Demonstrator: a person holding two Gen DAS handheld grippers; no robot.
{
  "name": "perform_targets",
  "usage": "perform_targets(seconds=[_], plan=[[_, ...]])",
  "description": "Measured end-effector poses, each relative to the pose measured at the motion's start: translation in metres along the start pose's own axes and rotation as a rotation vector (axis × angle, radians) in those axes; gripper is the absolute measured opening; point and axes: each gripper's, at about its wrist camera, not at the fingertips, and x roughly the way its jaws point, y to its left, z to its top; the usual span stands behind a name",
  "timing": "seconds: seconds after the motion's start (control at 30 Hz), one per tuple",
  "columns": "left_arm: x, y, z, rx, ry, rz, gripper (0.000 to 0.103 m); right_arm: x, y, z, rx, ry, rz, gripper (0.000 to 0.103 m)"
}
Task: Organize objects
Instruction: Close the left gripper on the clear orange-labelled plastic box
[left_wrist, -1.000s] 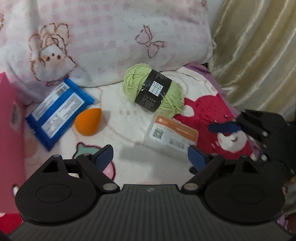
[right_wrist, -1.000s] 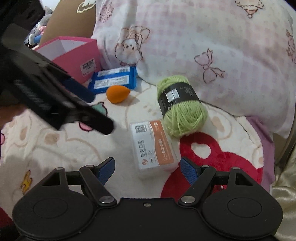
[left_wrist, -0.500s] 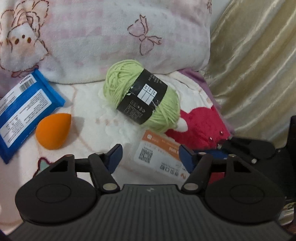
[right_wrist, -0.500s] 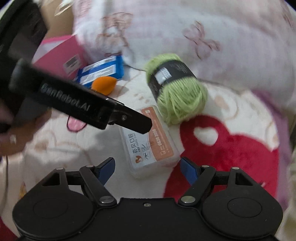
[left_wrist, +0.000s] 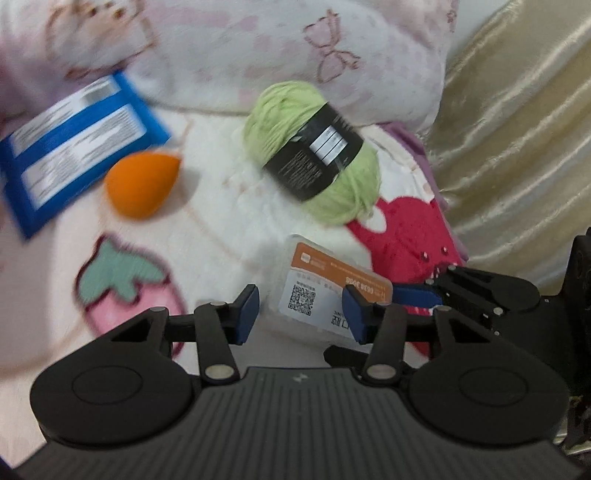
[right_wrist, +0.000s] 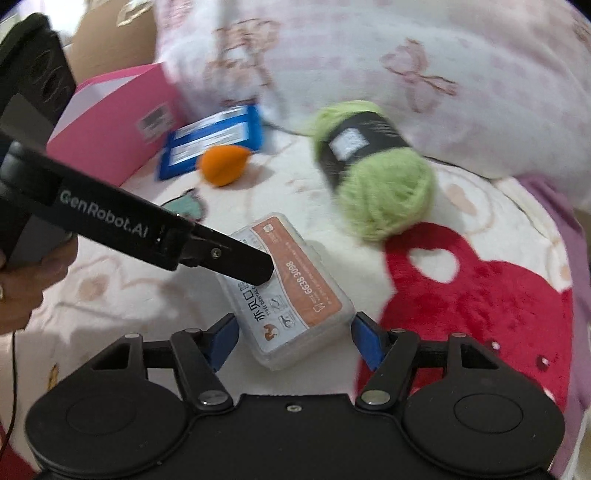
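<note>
A clear plastic box with an orange label (right_wrist: 295, 295) lies on the printed blanket (right_wrist: 480, 295). My right gripper (right_wrist: 293, 341) straddles its near end. Its jaws are closing, and the blue pads (right_wrist: 365, 343) stand close beside the box without visibly pressing it. My left gripper (left_wrist: 301, 314) is low over the same box (left_wrist: 325, 291), jaws closing, with part of the box just ahead between the pads. In the right wrist view the left gripper (right_wrist: 258, 271) reaches in from the left, its tip over the box's far edge. Behind lie green yarn (left_wrist: 314, 155), an orange sponge (left_wrist: 142, 186) and a blue packet (left_wrist: 74, 147).
A pink open box (right_wrist: 114, 129) stands at the left by a pink-checked pillow (right_wrist: 369, 55). A gold curtain (left_wrist: 517, 129) bounds the right side. A hand (right_wrist: 22, 284) holds the left gripper. The right gripper's blue finger (left_wrist: 417, 295) shows beside the box.
Both grippers have come down towards the plastic box and their jaws have narrowed, the left ones much more. The left gripper's tip now hangs over the box.
</note>
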Motion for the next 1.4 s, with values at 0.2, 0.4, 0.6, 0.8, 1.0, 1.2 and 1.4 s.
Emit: perform_targets(seconds=[0.2, 0.4, 0.6, 0.8, 1.0, 1.2, 1.4], plan=[[-0.018, 0.009, -0.018, -0.067, 0.032, 0.048, 0.048, 0.004, 0.023, -0.002, -0.128, 0.027, 0.041, 0.072], [-0.012, 0.006, -0.019, -0.088, 0.026, 0.048, 0.048, 0.006, 0.015, 0.000, -0.106, 0.049, 0.026, 0.072], [-0.008, 0.027, -0.026, -0.344, 0.062, -0.161, 0.048, -0.003, -0.008, -0.006, 0.061, 0.051, 0.014, 0.079], [-0.007, 0.026, -0.019, -0.314, -0.012, -0.056, 0.048, 0.001, -0.012, -0.009, 0.113, 0.010, 0.047, 0.079], [0.001, 0.024, -0.023, -0.319, -0.022, -0.042, 0.043, 0.008, -0.007, -0.008, 0.137, -0.001, 0.087, 0.087], [0.004, 0.013, -0.025, -0.284, -0.039, 0.011, 0.044, 0.022, -0.003, -0.009, 0.134, -0.003, 0.069, 0.097], [0.004, 0.012, -0.027, -0.287, -0.046, 0.012, 0.044, 0.027, -0.001, -0.010, 0.155, -0.030, 0.056, 0.099]])
